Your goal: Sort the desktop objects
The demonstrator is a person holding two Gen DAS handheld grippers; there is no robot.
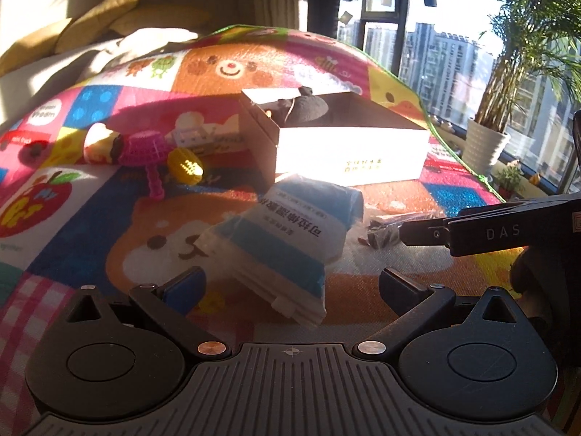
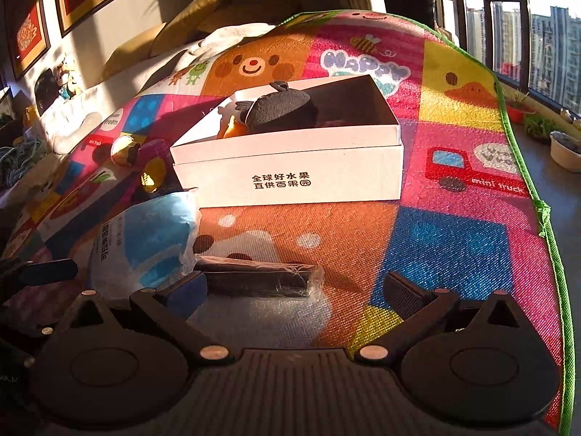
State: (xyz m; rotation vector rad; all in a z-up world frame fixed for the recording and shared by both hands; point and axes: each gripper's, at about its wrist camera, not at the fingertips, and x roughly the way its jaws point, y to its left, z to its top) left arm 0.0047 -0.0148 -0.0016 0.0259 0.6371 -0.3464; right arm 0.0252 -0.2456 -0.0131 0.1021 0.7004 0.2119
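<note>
Currently the cartoon-print mat (image 2: pixel 454 239) carries every item; the white box (image 2: pixel 290 170) stands open-topped at its centre and holds a dark plush toy (image 2: pixel 279 109); the blue-and-white packet (image 1: pixel 287 239) lies tilted just in front of the box, between the spread fingers of the left tongs (image 1: pixel 290 287), which are released and grasp nothing; the dark wrapped roll (image 2: pixel 258 279) lies beside the packet, just ahead of the right tongs (image 2: pixel 294 290), likewise released; a pink toy (image 1: pixel 145 152) and yellow ball (image 1: pixel 185 165) rest left of the box.
</note>
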